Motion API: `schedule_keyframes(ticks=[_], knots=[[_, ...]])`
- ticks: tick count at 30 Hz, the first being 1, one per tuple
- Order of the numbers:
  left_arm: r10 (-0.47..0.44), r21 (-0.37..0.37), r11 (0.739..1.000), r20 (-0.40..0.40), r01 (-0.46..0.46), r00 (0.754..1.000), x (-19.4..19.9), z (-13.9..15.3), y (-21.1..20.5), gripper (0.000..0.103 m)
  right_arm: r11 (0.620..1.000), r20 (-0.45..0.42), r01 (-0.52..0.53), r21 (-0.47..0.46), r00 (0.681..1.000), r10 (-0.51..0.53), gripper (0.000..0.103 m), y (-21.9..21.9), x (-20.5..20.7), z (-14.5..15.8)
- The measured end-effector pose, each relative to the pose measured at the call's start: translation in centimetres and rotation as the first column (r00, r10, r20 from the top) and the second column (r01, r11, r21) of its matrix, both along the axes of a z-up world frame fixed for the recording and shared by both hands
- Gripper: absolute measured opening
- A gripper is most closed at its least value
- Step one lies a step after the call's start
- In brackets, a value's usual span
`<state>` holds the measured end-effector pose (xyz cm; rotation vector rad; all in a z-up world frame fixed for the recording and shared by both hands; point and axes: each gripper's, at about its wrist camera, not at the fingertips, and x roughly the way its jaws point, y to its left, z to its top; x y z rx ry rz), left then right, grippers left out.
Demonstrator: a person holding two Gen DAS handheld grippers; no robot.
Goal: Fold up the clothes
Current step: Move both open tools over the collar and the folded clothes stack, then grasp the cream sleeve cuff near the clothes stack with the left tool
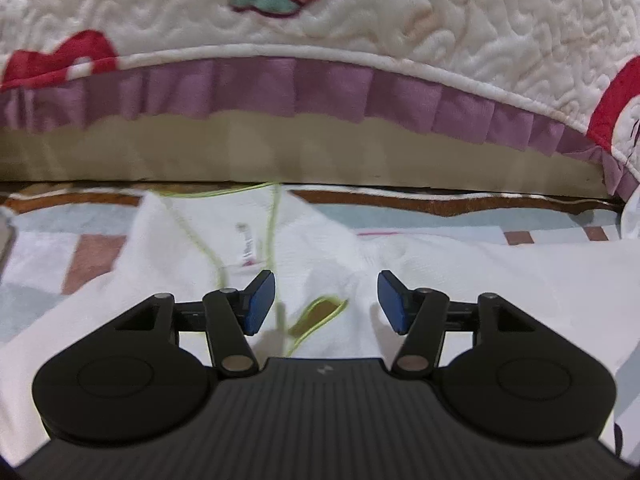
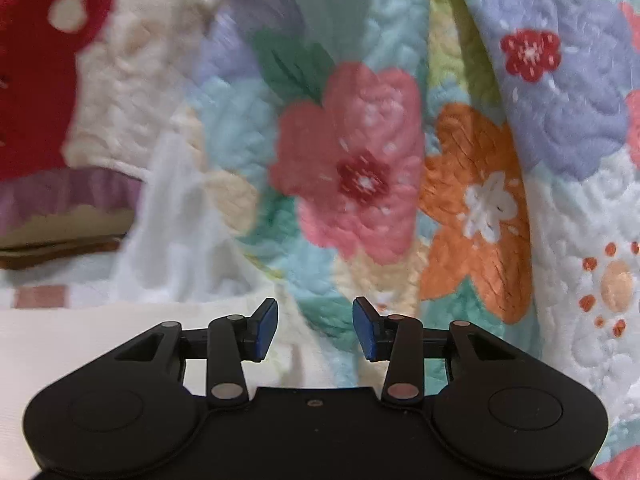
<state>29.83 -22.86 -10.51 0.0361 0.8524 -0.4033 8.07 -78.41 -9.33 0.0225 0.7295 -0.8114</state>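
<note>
Nearest in the left wrist view: left hand-held gripper (image 1: 326, 302), blue pads (image 1: 260, 304) parted, nothing between, poised over a white garment (image 1: 460, 276) with lime-green stitching, spread on a pastel checked sheet (image 1: 48, 240). Beyond the garment: a tan band, a purple ruffle (image 1: 280, 88), a cream quilt (image 1: 400, 8), stitched and puffy. Only in the right wrist view: a floral quilt (image 2: 352, 160), bunched upright, crowding the right hand-held gripper (image 2: 314, 328), likewise spread apart and empty; white cloth lower left.

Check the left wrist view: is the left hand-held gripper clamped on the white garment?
No, the left hand-held gripper stands open above the white garment, pads apart.
</note>
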Motion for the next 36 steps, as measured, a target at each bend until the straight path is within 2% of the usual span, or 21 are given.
schedule_keyframes(ticks=[2, 5, 8, 11, 14, 17, 19, 22, 23, 24, 25, 27, 29, 31, 33, 36], knots=[[0.013, -0.018, 1.000, 0.002, -0.013, 1.000, -0.7, 0.3, 1.8, 0.057, 0.998, 0.055, -0.063, 0.021, 0.997, 0.062, 0.048, 1.9, 0.2, 0.2], [0.043, -0.033, 0.999, -0.013, -0.044, 0.999, -2.7, 0.3, 5.5, 0.057, 0.981, 0.092, -0.179, 0.068, 0.981, 0.173, 0.048, 5.8, 1.8, -0.1], [0.081, -0.015, 0.997, -0.046, -0.082, 0.996, -5.2, 0.1, 9.6, 0.057, 0.938, 0.111, -0.335, 0.085, 0.939, 0.325, 0.048, 11.1, 4.2, -0.2], [0.135, -0.026, 0.990, -0.080, -0.138, 0.988, -8.5, 0.4, 14.1, 0.057, 0.850, 0.032, -0.526, 0.017, 0.850, 0.525, 0.052, 19.1, 6.1, -0.4], [0.172, 0.006, 0.985, -0.040, -0.172, 0.984, -12.2, 0.8, 18.2, 0.057, 0.751, -0.007, -0.661, -0.009, 0.751, 0.661, 0.056, 27.0, 7.3, -0.1], [0.208, 0.078, 0.975, -0.010, -0.206, 0.978, -15.1, 0.6, 21.5, 0.058, 0.656, 0.072, -0.755, 0.020, 0.655, 0.752, 0.058, 33.6, 6.8, 1.3], [0.227, 0.076, 0.971, -0.011, -0.226, 0.974, -16.7, 0.5, 24.0, 0.058, 0.586, 0.133, -0.809, 0.041, 0.586, 0.799, 0.058, 37.8, 6.4, 2.3], [0.282, 0.025, 0.959, 0.054, -0.283, 0.958, -19.7, 0.7, 27.7, 0.059, 0.504, 0.191, -0.856, 0.118, 0.518, 0.834, 0.057, 43.2, 6.0, 2.9], [0.310, 0.020, 0.950, 0.076, -0.312, 0.948, -20.6, 0.7, 28.7, 0.059, 0.465, 0.206, -0.873, 0.145, 0.486, 0.849, 0.050, 44.9, 5.7, 2.9], [0.347, 0.024, 0.937, 0.080, -0.350, 0.935, -21.3, 0.6, 29.6, 0.059, 0.419, 0.221, -0.892, 0.167, 0.448, 0.866, 0.034, 46.4, 5.2, 2.9], [0.384, 0.025, 0.922, 0.073, -0.387, 0.920, -21.8, 0.5, 30.5, 0.059, 0.375, 0.235, -0.909, 0.184, 0.411, 0.881, 0.029, 47.9, 4.7, 2.9], [0.431, -0.042, 0.902, 0.037, -0.429, 0.902, -22.0, 0.8, 32.3, 0.059, 0.298, 0.254, -0.931, 0.210, 0.347, 0.903, 0.028, 50.6, 3.7, 2.9], [0.475, -0.110, 0.876, 0.023, -0.470, 0.880, -21.7, 1.4, 34.0, 0.063, 0.270, 0.232, -0.933, 0.238, 0.325, 0.917, 0.028, 52.7, 3.2, 2.5], [0.525, -0.124, 0.849, 0.072, -0.514, 0.848, -21.4, 1.9, 35.1, 0.064, 0.258, 0.180, -0.926, 0.276, 0.314, 0.932, 0.028, 54.4, 2.6, 1.9], [0.525, -0.130, 0.850, 0.145, -0.510, 0.839, -21.5, 2.4, 35.3, 0.063, 0.247, 0.119, -0.917, 0.313, 0.296, 0.948, 0.028, 55.6, 1.7, 1.0], [0.486, -0.145, 0.873, 0.184, -0.465, 0.854, -21.4, 3.0, 35.1, 0.064, 0.214, 0.060, -0.909, 0.357, 0.251, 0.966, 0.028, 56.2, -0.4, -0.3]])
